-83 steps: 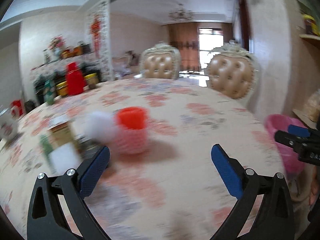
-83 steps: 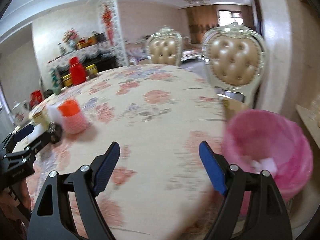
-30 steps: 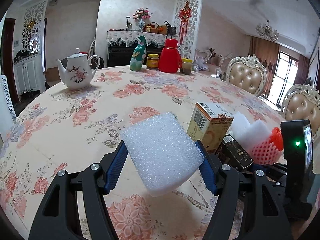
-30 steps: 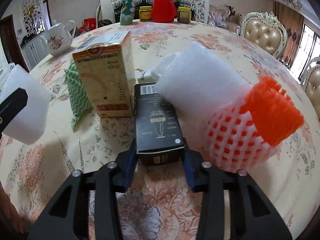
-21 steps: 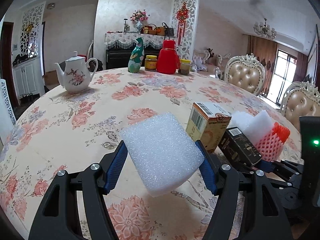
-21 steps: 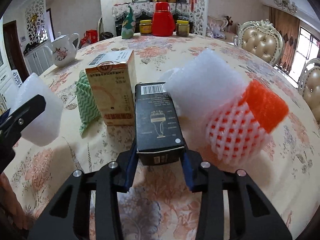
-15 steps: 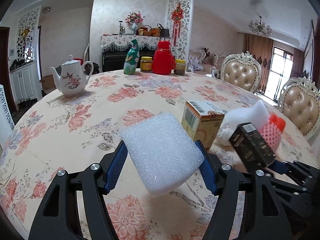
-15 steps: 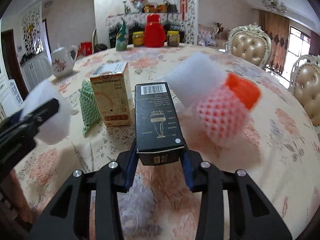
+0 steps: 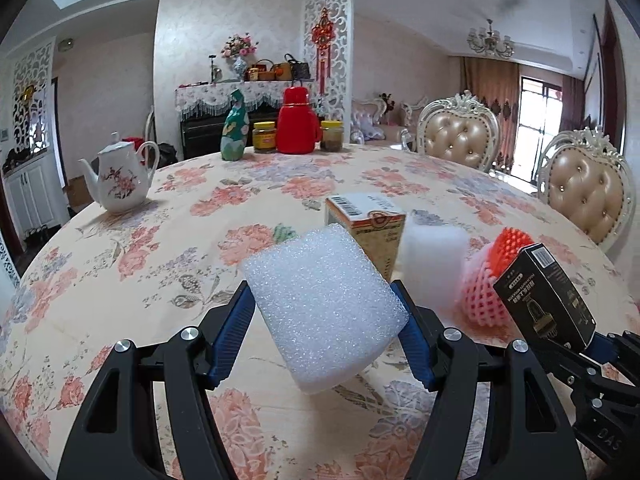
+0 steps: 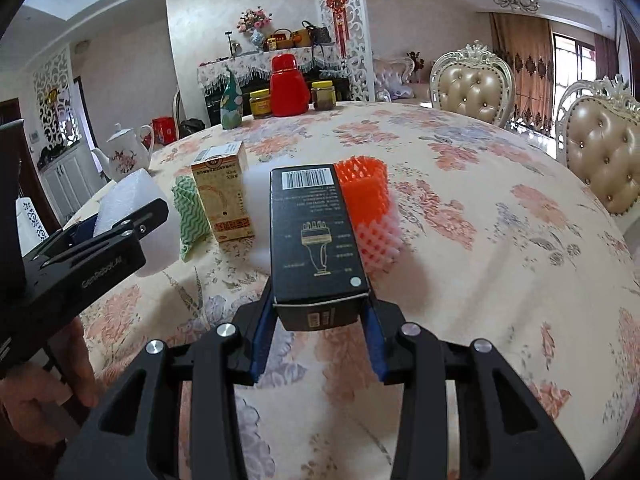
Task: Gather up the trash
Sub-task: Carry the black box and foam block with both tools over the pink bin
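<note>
Between the left gripper's blue pads sits a clamped white foam block, lifted above the floral-clothed round table. Beside it, the right gripper grasps a black rectangular carton. Beyond stand a tan cardboard box and an orange-and-white foam net sleeve.

Both the left gripper and right gripper are clamped on loads, apparently tilted downward.
</note>
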Motion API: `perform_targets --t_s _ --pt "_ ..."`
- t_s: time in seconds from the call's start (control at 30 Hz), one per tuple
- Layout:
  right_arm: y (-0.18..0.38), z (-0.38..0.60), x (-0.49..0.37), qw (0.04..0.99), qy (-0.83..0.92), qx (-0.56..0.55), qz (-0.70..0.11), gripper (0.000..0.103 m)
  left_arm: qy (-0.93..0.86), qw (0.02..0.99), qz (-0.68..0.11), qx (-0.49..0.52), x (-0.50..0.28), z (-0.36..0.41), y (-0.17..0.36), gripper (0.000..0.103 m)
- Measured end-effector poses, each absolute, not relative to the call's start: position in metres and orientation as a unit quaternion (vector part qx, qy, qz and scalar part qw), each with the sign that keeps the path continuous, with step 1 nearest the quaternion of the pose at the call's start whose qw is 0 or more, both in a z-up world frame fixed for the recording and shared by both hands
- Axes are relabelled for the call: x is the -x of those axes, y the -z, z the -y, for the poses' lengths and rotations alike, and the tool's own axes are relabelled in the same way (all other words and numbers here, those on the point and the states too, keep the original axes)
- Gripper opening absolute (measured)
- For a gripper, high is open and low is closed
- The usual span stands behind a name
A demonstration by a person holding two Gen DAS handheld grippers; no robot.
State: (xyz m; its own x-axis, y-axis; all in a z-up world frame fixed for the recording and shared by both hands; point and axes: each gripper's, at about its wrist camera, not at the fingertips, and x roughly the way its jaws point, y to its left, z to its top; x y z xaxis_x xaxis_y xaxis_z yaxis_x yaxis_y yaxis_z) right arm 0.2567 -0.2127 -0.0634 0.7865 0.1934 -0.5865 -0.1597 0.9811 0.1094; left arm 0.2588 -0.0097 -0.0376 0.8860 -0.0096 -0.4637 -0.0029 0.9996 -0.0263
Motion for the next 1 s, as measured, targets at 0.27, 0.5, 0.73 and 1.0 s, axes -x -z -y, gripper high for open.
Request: perform_targets --t_s 0.27,0.5,0.73,1.0 --pt "0.06 0.238 -0.234 0.95 -0.076 -0.048 -0.3 0.038 0.05 0.969 -0.241 -0.002 -0.243 0.042 0.031 0.065" --pt "0.059 0.274 -0.219 0.952 -0.051 -0.073 -0.292 0.039 0.097 0.965 -0.243 -0.027 -0.219 0.084 0.025 0.065" --pt "0.058 0.31 -0.201 0.955 -0.031 -0.094 -0.28 0.039 0.122 0.961 -0.244 -0.042 -0.202 0.119 0.029 0.065" --pt "0.051 0.343 -0.173 0.96 -0.012 -0.095 -0.263 0.039 0.153 0.955 -0.247 -0.059 -0.193 0.155 0.035 0.065"
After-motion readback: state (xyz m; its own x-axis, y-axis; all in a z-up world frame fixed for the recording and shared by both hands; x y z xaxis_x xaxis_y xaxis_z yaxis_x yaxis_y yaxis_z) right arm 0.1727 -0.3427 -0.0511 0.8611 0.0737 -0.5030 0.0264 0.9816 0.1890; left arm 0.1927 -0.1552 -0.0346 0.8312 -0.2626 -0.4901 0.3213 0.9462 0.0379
